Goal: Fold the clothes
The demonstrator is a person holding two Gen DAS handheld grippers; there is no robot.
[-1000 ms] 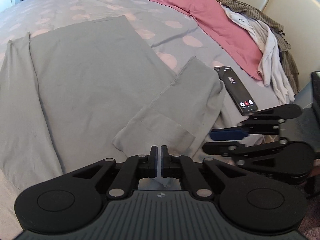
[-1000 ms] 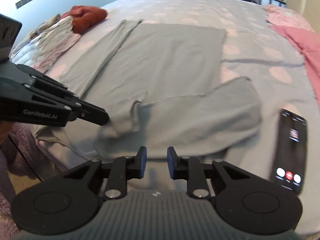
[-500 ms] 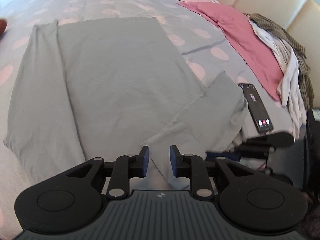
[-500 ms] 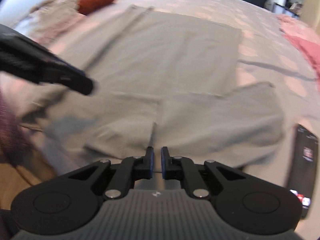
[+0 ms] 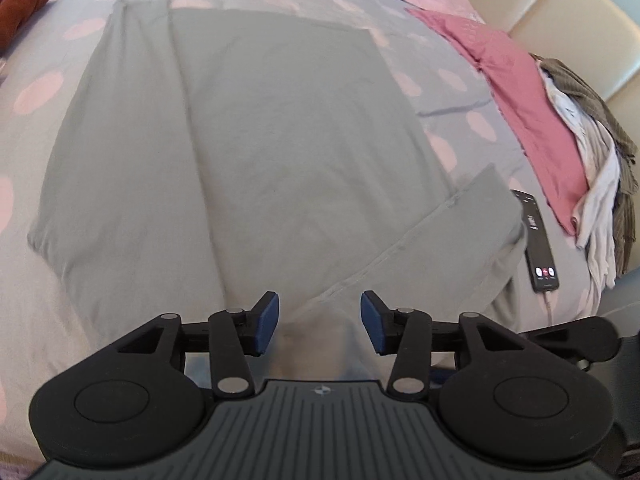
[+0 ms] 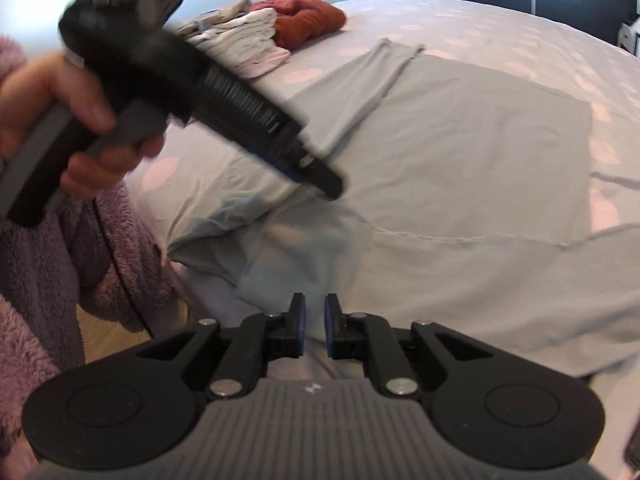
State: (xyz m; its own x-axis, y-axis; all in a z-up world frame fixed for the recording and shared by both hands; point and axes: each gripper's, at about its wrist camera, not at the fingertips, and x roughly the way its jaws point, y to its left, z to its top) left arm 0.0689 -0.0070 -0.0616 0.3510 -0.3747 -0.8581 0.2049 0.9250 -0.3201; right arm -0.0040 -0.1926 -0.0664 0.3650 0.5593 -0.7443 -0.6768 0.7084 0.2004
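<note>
A grey long-sleeved shirt (image 5: 280, 140) lies flat on the bed, one sleeve folded in along its left side, the other sleeve (image 5: 440, 248) lying across the near right. My left gripper (image 5: 319, 328) is open and empty, just above the shirt's near edge. In the right wrist view the shirt (image 6: 460, 152) fills the middle. My right gripper (image 6: 315, 330) has its jaws nearly closed with a narrow gap, over the near hem (image 6: 304, 248); whether cloth is pinched is unclear. The left gripper (image 6: 324, 184) shows there, blurred, held by a hand.
A phone (image 5: 538, 240) lies on the bed at the right of the shirt. Pink clothes (image 5: 520, 92) and a pile of garments (image 5: 600, 160) lie further right. Folded whitish clothes (image 6: 240, 48) and a rust-red garment (image 6: 308, 16) sit at the far left.
My left gripper let go of the shirt's edge, opened wide and moved left over the shirt. My right gripper narrowed from open to nearly closed at the near hem.
</note>
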